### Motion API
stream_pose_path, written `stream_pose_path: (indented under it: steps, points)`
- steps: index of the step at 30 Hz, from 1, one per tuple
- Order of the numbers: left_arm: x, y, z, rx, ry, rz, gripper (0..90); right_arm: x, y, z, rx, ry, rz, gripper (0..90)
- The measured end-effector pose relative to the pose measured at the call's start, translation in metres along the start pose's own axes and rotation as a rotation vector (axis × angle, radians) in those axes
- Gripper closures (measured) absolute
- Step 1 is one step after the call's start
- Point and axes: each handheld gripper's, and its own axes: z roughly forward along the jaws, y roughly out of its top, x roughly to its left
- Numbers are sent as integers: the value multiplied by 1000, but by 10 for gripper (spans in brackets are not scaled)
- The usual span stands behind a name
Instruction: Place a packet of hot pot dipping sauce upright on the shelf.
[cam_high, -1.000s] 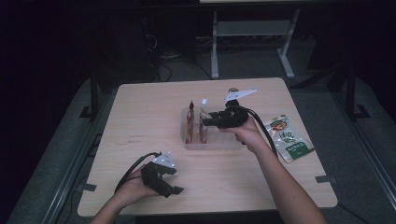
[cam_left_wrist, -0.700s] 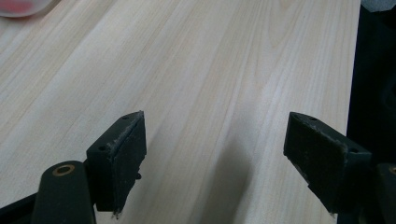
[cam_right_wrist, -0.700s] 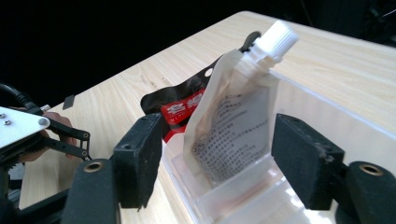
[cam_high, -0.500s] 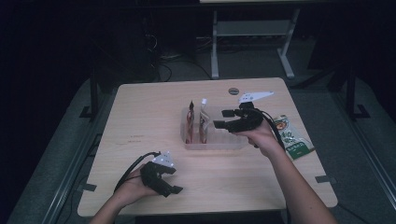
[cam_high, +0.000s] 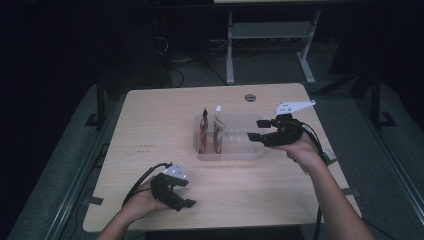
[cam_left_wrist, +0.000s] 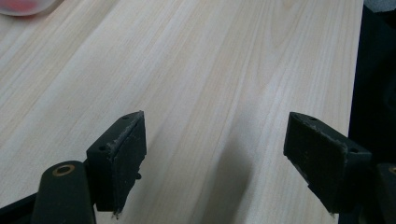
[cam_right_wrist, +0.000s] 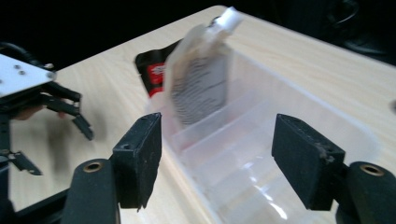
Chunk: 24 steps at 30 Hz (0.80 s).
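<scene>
A clear plastic bin (cam_high: 240, 150) with divider slots sits mid-table. Two pouches stand upright in its left slots: a dark red one (cam_high: 204, 131) and a pale one with a white spout (cam_high: 217, 127). My right gripper (cam_high: 256, 129) hovers over the bin's right end and points left at the pouches. Its jaws have just been opening and hold nothing. In the right gripper view the jaws (cam_right_wrist: 224, 158) frame the pale pouch (cam_right_wrist: 201, 84) and the bin's bare slots (cam_right_wrist: 289, 116). My left gripper (cam_high: 186, 193) rests open near the front left edge, over bare wood (cam_left_wrist: 224, 158).
A green packet (cam_high: 327, 156) lies at the right edge, mostly hidden behind the right hand. A round grommet hole (cam_high: 250, 97) sits at the table's far side. The left gripper (cam_right_wrist: 56, 147) shows far off in the right gripper view.
The right gripper has drawn back to the right and slightly up from the pale pouch, and its jaws stand wider. The pouch stays upright in the bin. The left hand has not moved.
</scene>
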Motion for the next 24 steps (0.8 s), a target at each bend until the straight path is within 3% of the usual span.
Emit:
stream_pose_path:
  steps: [9,19,24]
  points:
    - [1,-1,-2,-1,4,-9,207,-19,-2,-27,-3,-106,-4,331]
    - [3,-1,-1,-2,5,-17,207,-54,-16,-54,-43,-230,84,337]
    - [3,-1,-1,-4,8,-22,207,-70,-26,-59,-48,-293,130,380]
